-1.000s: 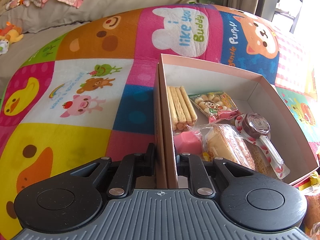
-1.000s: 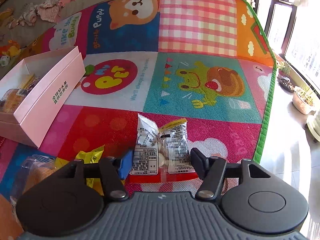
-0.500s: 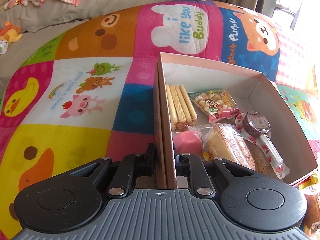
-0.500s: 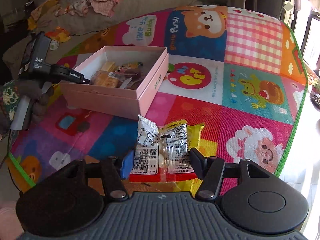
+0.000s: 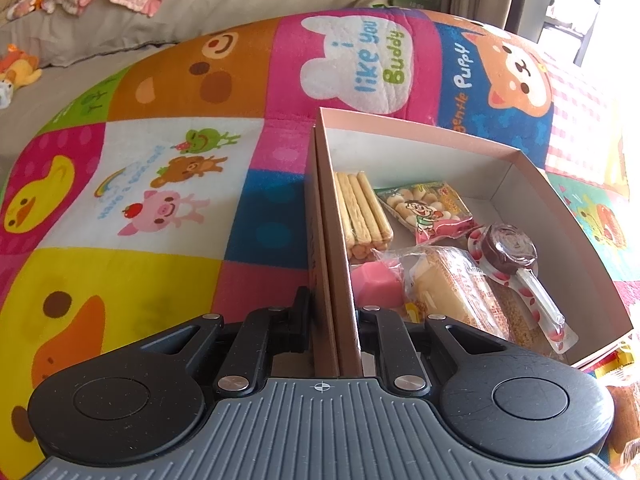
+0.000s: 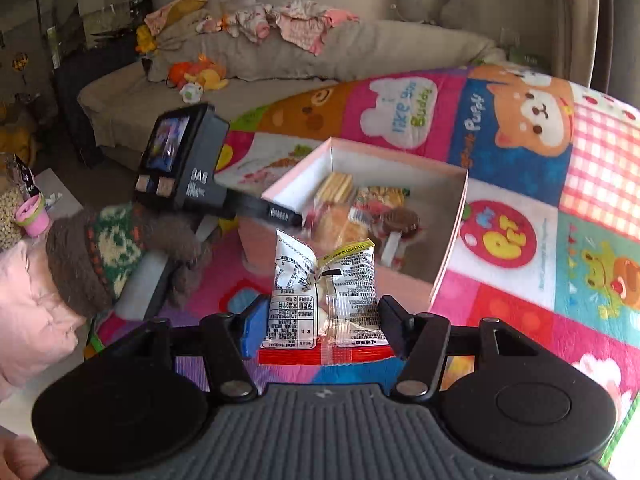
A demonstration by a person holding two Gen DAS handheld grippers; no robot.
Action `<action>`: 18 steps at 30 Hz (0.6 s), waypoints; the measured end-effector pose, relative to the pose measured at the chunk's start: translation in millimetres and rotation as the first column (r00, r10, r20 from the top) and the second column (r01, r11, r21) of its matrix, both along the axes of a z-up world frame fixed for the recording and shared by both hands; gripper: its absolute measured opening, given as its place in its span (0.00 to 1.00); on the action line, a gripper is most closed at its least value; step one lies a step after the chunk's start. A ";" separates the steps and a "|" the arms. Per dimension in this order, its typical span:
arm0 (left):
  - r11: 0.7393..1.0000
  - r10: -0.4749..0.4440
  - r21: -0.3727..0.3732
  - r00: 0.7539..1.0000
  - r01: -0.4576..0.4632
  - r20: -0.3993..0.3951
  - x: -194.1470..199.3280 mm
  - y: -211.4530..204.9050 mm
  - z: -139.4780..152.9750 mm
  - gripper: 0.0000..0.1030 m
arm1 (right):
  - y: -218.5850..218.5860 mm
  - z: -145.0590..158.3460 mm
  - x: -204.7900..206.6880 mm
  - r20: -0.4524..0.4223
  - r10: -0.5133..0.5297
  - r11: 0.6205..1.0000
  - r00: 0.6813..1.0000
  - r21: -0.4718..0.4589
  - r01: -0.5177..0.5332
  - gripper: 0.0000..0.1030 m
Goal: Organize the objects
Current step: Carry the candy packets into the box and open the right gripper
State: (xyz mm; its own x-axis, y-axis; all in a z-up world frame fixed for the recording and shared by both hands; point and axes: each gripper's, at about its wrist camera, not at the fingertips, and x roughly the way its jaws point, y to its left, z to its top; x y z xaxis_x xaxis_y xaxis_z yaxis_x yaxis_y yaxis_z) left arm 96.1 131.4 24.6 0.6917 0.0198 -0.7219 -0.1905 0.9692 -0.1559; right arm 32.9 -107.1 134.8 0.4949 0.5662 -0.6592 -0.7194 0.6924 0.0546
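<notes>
In the left wrist view, the left gripper [image 5: 334, 316] pinches the near side wall of the pink box [image 5: 420, 136], one finger outside the wall and one inside. The box sits on the play mat [image 5: 160, 160] and stretches ahead and to the right of the gripper. Inside it, straight ahead by the clamped wall, lie biscuit sticks [image 5: 362, 212]; a pink block [image 5: 378, 286] sits just right of the inner finger. Further right are a cartoon snack bag [image 5: 426, 210], a wrapped cake [image 5: 452, 292] and a chocolate lollipop [image 5: 508, 248] whose stick points back toward the gripper. A sofa [image 5: 200, 4] with clothes on it stands beyond the mat. In the right wrist view, the right gripper [image 6: 320, 320] clamps a snack packet [image 6: 324, 292] between its fingers, the printed back label facing the camera and the packet standing up ahead of the fingertips. The box [image 6: 448, 240] lies ahead, beyond the packet, open with snacks inside. To the left and ahead, the left gripper [image 6: 280, 214] grips the box's wall, held by a hand in a knitted glove [image 6: 116, 248]. The mat [image 6: 560, 240] spreads to the right.
</notes>
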 end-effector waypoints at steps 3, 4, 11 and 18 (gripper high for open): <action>1.000 -0.003 -0.010 1.000 0.003 0.005 -0.7 1.8 -0.5 0.15 | 31.2 9.0 33.7 0.021 -0.017 1.000 1.000 0.016 0.017 0.57; 1.000 -0.003 -0.011 1.000 0.003 0.006 -0.8 2.1 -0.6 0.15 | 42.7 10.3 45.6 0.026 -0.031 0.999 0.999 0.017 0.031 0.57; 1.000 -0.007 -0.019 1.000 0.007 0.009 -1.4 3.6 -1.3 0.16 | 99.9 0.5 130.7 -0.125 -0.099 0.988 0.987 0.107 0.112 0.65; 1.000 -0.008 -0.018 1.000 0.008 0.023 -2.9 2.9 -2.5 0.16 | 58.7 -10.6 118.3 -0.068 -0.175 0.982 0.982 0.053 0.179 0.73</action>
State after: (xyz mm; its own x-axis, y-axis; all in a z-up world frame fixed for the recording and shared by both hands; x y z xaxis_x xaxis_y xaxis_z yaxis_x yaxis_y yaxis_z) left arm 93.2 134.3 22.1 0.7078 0.0014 -0.7064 -0.1788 0.9678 -0.1772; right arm 151.2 -48.4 124.2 0.5497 0.5118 -0.6602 -0.5795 0.8029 0.1398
